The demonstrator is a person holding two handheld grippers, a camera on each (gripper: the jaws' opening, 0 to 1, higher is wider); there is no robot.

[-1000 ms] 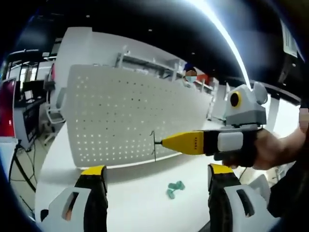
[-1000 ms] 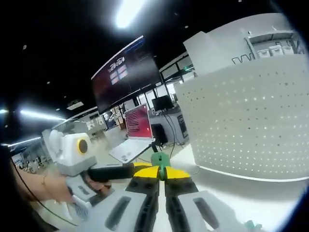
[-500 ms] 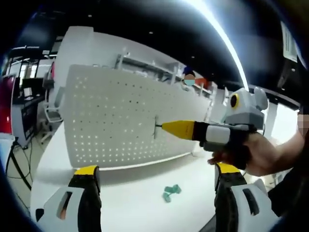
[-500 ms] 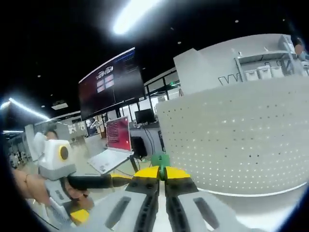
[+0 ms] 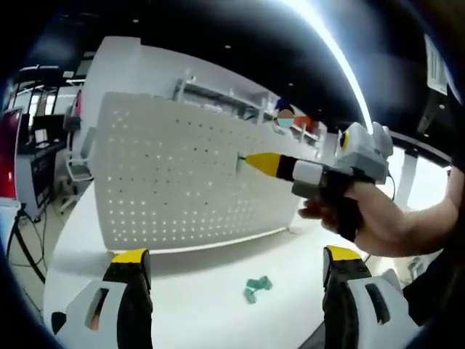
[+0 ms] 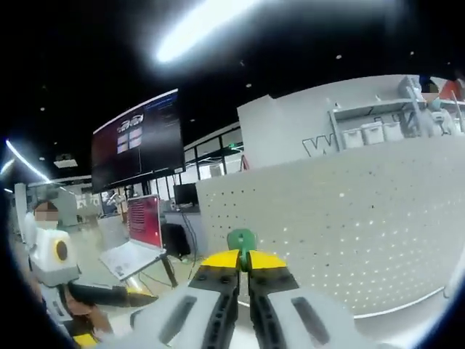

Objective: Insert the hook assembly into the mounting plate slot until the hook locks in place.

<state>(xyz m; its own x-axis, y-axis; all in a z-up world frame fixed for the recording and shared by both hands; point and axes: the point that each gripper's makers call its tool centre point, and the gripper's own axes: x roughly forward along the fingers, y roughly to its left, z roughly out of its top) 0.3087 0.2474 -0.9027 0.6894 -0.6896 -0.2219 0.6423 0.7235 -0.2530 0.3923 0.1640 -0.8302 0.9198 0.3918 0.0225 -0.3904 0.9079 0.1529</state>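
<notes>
Across the left gripper view, the left hand-held gripper [image 5: 231, 265] stands spread over bare white desk [image 5: 196, 305]; teal pieces [image 5: 256, 288] lie at 6 o'clock. The right hand-held gripper [image 5: 251, 160] meets the upright perforated mounting plate [image 5: 167, 182] at 12 o'clock.

Right gripper view: jaws pressed together pinch the green hook assembly [image 6: 241, 240] against the plate's dotted face.

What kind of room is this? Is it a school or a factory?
Probably a workshop or lab, not a school. A white pegboard stands on a white table, storage bins sit on shelves, and a big wall screen hangs above a laptop.
</notes>
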